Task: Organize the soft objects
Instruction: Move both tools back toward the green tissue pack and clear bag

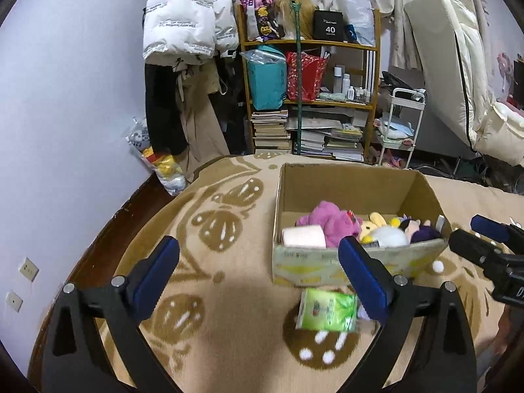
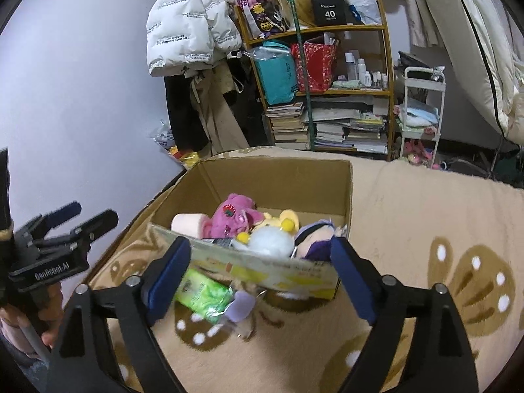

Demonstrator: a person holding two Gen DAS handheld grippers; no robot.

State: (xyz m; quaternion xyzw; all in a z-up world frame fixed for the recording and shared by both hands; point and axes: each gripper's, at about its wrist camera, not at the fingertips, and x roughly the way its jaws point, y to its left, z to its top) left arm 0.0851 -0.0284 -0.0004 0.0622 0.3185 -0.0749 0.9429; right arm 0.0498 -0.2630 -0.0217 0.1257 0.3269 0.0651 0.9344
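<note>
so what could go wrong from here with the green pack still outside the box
1. The green pack lies close against the box front wall, so the open left gripper may bump or shove the box when closing in.
2. A small purple item lies against the pack and could get pinched along with it.

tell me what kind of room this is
Most likely a lived-in bedroom: a patterned blanket covers what looks like a bed, a white puffer jacket hangs by the wall, beside a crowded bookshelf.
</note>
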